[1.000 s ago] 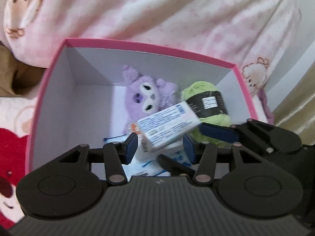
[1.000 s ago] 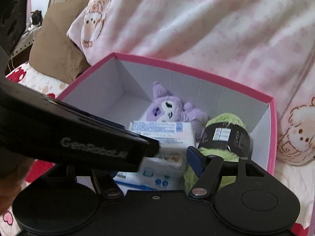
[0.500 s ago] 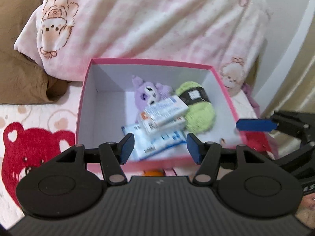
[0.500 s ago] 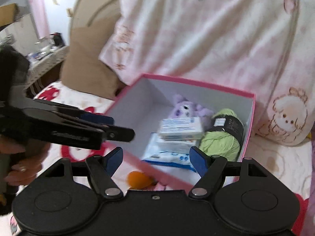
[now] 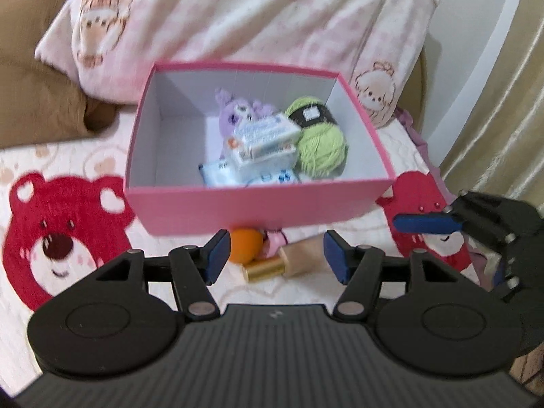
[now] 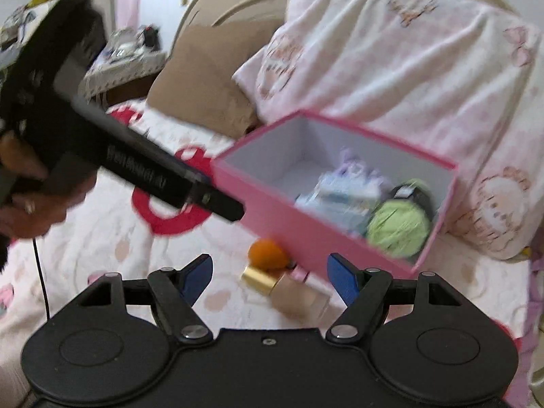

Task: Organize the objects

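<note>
A pink box [image 5: 258, 204] stands open on the bed. It holds a purple plush [image 5: 238, 114], a green yarn ball [image 5: 321, 146], a white-and-blue carton [image 5: 267, 134] and a tissue packet [image 5: 221, 173]. My left gripper [image 5: 277, 256] hovers open and empty, short of the box's front wall. Beneath it on the bedspread lie an orange ball [image 5: 246, 243] and a beige bottle [image 5: 299, 255] with a gold cap. My right gripper [image 6: 270, 278] is also open and empty, above the same bottle [image 6: 295, 294] and orange ball [image 6: 267, 255]. One of its blue fingers [image 5: 426, 223] shows at the right.
A pink checked blanket [image 5: 272, 17] is piled behind the box, with a brown pillow [image 5: 40, 102] to its left. The bedspread [image 5: 57, 238] has red bear prints. A curtain [image 5: 503, 119] hangs at the right. A person's hand [image 6: 30, 204] holds the left gripper's black body [image 6: 153, 173].
Both grippers have drawn back out of the box toward the near side. The carton that was between the left fingers now lies in the box, and the left jaws stand wider.
</note>
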